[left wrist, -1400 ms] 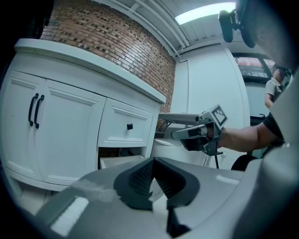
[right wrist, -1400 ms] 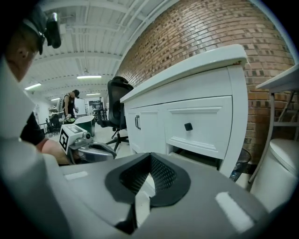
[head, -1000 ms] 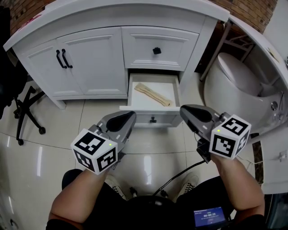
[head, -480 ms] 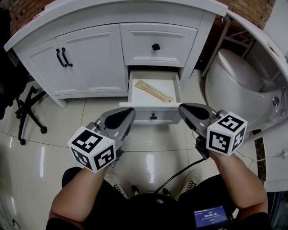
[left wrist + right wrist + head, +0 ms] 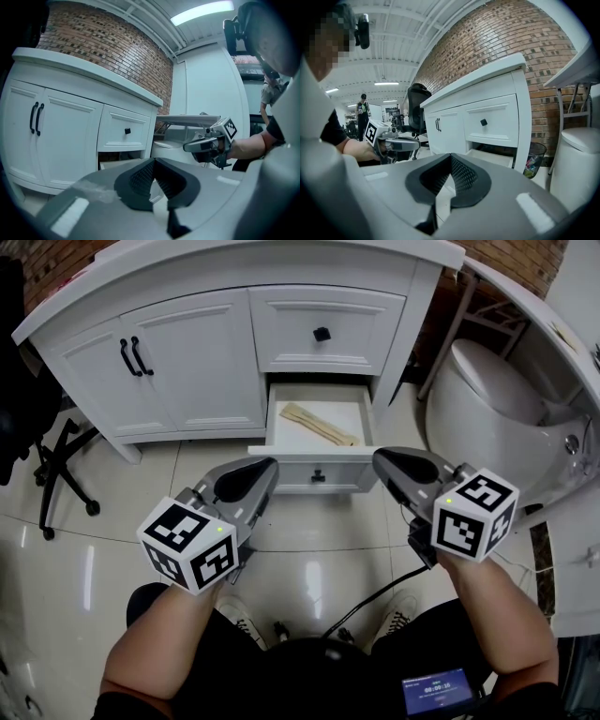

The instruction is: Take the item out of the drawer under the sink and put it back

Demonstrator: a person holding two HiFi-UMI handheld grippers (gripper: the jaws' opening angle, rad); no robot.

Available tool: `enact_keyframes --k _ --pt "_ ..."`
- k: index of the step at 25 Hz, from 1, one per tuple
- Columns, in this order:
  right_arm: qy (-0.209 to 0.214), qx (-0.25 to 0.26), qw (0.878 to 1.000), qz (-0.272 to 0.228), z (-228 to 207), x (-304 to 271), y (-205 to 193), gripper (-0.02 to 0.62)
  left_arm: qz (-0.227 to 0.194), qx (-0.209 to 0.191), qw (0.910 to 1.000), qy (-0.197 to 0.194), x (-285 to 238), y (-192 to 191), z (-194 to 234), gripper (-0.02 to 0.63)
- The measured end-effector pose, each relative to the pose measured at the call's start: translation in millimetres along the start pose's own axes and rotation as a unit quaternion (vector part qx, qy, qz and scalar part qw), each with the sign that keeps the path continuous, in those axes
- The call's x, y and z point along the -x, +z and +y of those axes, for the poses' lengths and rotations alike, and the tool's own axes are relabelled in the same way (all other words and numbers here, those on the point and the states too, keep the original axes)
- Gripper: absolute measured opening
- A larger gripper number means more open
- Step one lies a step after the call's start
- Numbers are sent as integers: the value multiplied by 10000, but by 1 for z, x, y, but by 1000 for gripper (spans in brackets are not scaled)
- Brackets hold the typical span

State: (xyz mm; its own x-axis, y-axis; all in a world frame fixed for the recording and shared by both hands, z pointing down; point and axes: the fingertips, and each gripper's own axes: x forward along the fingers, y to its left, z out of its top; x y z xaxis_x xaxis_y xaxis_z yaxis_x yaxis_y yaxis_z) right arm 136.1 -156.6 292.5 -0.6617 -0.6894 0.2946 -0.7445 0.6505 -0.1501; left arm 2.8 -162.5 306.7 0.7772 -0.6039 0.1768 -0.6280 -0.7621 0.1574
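The lower drawer of the white sink cabinet stands pulled out. A flat tan wooden item lies slantwise on its floor. My left gripper hovers just before the drawer's front at its left, shut and empty. My right gripper hovers at the drawer's right corner, also shut with nothing in it. In the left gripper view the left gripper's jaws meet at the tip, and the right gripper shows across from it. In the right gripper view the right gripper's jaws are closed together, and the left gripper shows at the left.
Above the open drawer is a shut upper drawer with a black knob. Double cabinet doors are at the left. A white toilet stands right of the cabinet, a black office chair at the left, a waste bin by the brick wall. A cable crosses the floor tiles.
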Motion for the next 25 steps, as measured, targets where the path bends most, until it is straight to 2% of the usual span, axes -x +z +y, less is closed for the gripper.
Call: enact_keyframes --k 9,12,17,25 --pt "83 127 9998 -144 22 20 8 8 -42 -144 9999 -53 13 7 -21 6" --pt "88 42 9998 -190 26 30 9 8 -71 -73 9999 -24 20 9 -26 6" --pt "197 5 9996 -216 47 49 5 8 -137 -117 9997 -171 37 16 -54 6" --pt "55 -75 9996 -267 62 84 -5 8 -137 -241 9995 -147 60 12 -80 6"
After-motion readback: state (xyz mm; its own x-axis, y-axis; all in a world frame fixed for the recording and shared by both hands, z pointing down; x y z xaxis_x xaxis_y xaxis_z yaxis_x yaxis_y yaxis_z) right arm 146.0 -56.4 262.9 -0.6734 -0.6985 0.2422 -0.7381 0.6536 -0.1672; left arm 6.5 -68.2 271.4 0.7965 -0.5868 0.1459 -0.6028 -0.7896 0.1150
